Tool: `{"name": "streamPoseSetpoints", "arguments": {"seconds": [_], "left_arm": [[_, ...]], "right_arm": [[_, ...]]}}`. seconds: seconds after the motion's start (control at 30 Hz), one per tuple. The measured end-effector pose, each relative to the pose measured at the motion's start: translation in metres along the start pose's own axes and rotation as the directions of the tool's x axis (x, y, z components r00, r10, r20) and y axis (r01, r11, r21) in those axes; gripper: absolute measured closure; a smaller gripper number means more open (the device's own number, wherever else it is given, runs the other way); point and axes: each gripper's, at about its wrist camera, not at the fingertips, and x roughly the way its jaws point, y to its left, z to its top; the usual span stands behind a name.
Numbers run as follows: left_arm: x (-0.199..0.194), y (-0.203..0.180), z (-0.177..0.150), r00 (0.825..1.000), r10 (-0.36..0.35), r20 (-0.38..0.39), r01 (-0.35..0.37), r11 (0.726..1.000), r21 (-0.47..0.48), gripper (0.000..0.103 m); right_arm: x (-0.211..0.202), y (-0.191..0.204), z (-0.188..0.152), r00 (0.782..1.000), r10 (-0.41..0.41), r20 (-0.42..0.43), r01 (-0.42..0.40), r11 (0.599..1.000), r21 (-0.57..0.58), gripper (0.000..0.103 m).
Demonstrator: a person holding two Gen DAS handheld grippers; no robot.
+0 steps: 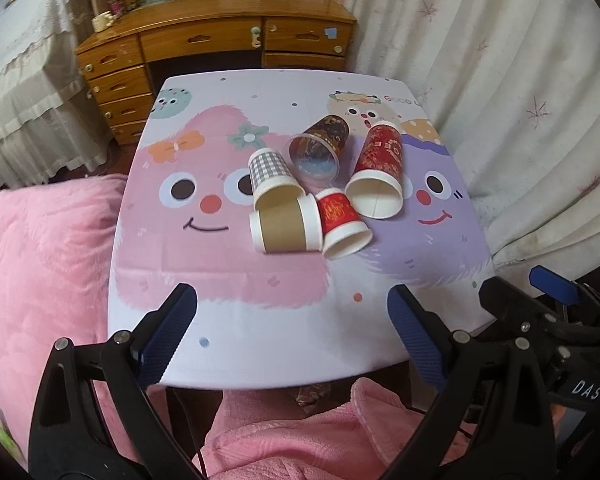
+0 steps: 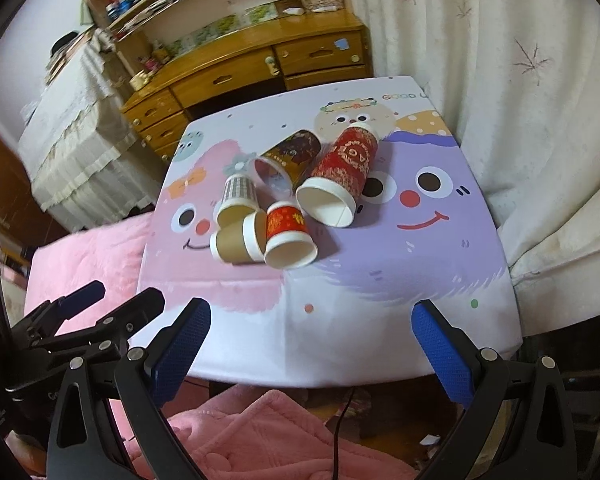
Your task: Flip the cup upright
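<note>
Several paper cups lie on their sides in a cluster on the cartoon table (image 1: 228,332): a checked cup (image 1: 269,170), a brown-sleeved cup (image 1: 284,229), a small red cup (image 1: 340,216), a tall red cup (image 1: 380,164) and a dark clear-rimmed cup (image 1: 320,144). The same cups show in the right wrist view: checked (image 2: 240,196), brown (image 2: 236,242), small red (image 2: 286,228), tall red (image 2: 344,172), dark (image 2: 292,156). My left gripper (image 1: 292,336) is open and empty over the near table edge. My right gripper (image 2: 310,344) is open and empty, also short of the cups.
A wooden desk with drawers (image 1: 204,44) stands beyond the table. White curtains (image 1: 500,60) hang at the right. A pink blanket (image 1: 40,260) lies left of the table. The other gripper shows at each view's edge: the right (image 1: 548,304), the left (image 2: 100,312).
</note>
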Motion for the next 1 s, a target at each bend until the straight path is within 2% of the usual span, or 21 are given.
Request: {"name": "streamPoseSetpoints", "arguments": {"seconds": [0.17, 0.3, 0.53, 0.67, 0.77, 0.87, 0.97, 1.0], "left_arm": [[0.008, 0.027, 0.030, 0.999, -0.034, -0.030, 0.036, 0.998, 0.054, 0.008], [0.022, 0.054, 0.047, 0.993, -0.065, -0.103, 0.076, 0.992, 0.103, 0.008], [0.052, 0.092, 0.055, 0.968, -0.122, -0.217, 0.142, 0.987, 0.077, 0.008], [0.069, 0.099, 0.055, 0.955, -0.151, -0.254, 0.164, 0.986, 0.029, 0.008], [0.078, 0.096, 0.057, 0.952, -0.142, -0.270, 0.150, 0.989, 0.011, 0.008], [0.087, 0.090, 0.055, 0.948, -0.139, -0.288, 0.137, 0.990, -0.024, 0.008], [0.094, 0.082, 0.055, 0.941, -0.130, -0.312, 0.120, 0.992, -0.048, 0.008], [0.096, 0.079, 0.055, 0.940, -0.126, -0.317, 0.112, 0.992, -0.061, 0.008]], "right_arm": [[0.011, 0.027, 0.019, 1.000, -0.023, 0.014, 0.023, 0.998, 0.059, 0.001], [0.018, 0.050, 0.031, 0.999, -0.014, 0.038, 0.011, 0.997, 0.075, 0.001], [0.033, 0.099, 0.041, 0.993, -0.095, 0.065, 0.095, 0.995, 0.004, 0.001], [0.042, 0.108, 0.044, 0.990, -0.137, 0.043, 0.141, 0.985, -0.099, 0.001], [0.051, 0.108, 0.050, 0.982, -0.188, 0.029, 0.190, 0.954, -0.230, 0.001], [0.063, 0.106, 0.059, 0.973, -0.230, 0.032, 0.224, 0.895, -0.385, 0.001], [0.078, 0.099, 0.072, 0.963, -0.266, 0.043, 0.247, 0.805, -0.539, 0.001], [0.082, 0.095, 0.077, 0.962, -0.269, 0.051, 0.245, 0.765, -0.596, 0.001]]}}
